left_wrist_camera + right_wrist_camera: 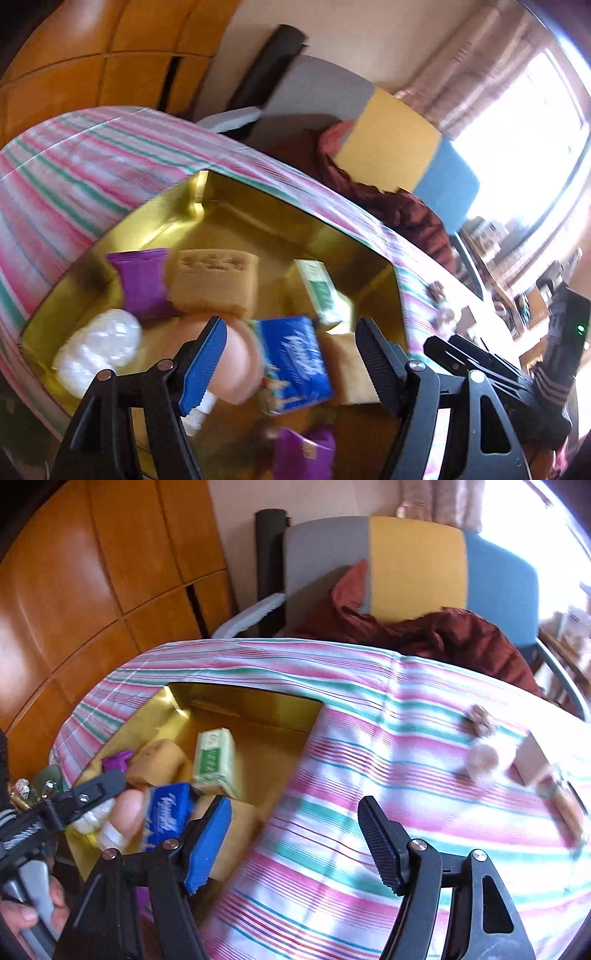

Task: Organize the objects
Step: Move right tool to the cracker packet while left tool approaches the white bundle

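A gold tin (229, 206) sits on a table under a pink, green and white striped cloth (369, 746), toward the cloth's left side. Inside it lie a purple wrapped sweet (142, 282) at the left, a pale shortbread-like biscuit (212, 280) just right of it, a green-and-white packet (214, 762) further right whose print is too blurred to read, a white crinkled wrapper (98, 350) in the near left corner, and a blue packet (295, 363) with white cursive lettering that cannot be made out. A smooth pinkish rounded thing (236, 363), too blurred to name, lies beside the blue packet. The left gripper (291, 363) hangs over the tin's near part with its jaws spread wide; the blue packet shows between them, but neither pad presses on it. The right gripper (295, 845) is over the bare cloth just right of the tin, jaws also apart with nothing between them. In the right wrist view a hand (26, 912) at the near left grips a grey handle. On the far right of the cloth lie small blurred brownish and pale lumps (480, 746). Beyond the table stands a chair (413, 565) in grey, yellow and blue panels with a rust-red cloth (454, 635) heaped on it, and wooden panelling (92, 572) at the far left.
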A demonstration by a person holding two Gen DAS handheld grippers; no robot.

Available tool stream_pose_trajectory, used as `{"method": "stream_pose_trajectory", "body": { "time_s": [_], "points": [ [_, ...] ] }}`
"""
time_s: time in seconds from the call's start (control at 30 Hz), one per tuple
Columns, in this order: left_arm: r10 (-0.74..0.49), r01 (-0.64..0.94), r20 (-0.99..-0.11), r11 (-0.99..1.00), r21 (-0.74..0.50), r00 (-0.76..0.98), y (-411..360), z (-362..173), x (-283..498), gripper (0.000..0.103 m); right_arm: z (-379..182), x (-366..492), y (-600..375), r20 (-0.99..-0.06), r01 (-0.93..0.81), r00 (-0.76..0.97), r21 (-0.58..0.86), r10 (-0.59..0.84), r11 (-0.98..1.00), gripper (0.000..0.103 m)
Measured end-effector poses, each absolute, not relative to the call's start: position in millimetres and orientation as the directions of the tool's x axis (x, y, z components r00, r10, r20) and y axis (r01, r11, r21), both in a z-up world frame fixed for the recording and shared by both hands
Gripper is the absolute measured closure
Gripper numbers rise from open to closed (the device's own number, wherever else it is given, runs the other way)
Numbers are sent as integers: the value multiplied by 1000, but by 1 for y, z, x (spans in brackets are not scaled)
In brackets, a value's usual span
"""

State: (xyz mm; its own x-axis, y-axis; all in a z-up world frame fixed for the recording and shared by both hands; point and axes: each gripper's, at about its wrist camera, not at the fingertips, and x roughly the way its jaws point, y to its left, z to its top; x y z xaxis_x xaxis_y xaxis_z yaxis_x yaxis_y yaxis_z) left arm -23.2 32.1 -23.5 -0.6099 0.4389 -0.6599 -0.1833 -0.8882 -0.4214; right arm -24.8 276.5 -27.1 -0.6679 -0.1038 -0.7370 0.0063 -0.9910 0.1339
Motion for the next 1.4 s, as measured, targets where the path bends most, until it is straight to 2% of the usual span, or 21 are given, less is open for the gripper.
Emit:
{"method": "stream_pose_trajectory", "body": {
  "time_s": [0.1,0.2,0.4,0.57,0.9,1.23,1.4],
  "points": [
    [482,-268,-652,-874,-406,-585,52,-20,-13,30,-31,-10,300,-738,-53,-672,133,-63,-990,31],
    [534,-372,-638,-845,-385,-554,75,-16,0,30,-37,8,329,-739,-124,-673,122,-7,-985,25],
    [621,-552,-623,-762,-339,-475,119,-10,30,30,-65,36,401,-800,-271,-593,87,95,-959,24],
    [639,-613,-635,-726,-312,-434,142,-10,48,30,-78,52,463,-827,-360,-536,43,169,-932,24],
    [622,-633,-662,-722,-280,-417,156,-11,62,30,-55,13,563,-788,-389,-533,-95,308,-916,18],
    [598,-650,-694,-719,-245,-401,173,-14,66,30,-74,-24,613,-854,-406,-462,-37,240,-913,18],
    [598,-669,-704,-705,-236,-383,183,-15,67,30,-83,-16,607,-869,-382,-480,80,124,-921,18]
  ]
}}
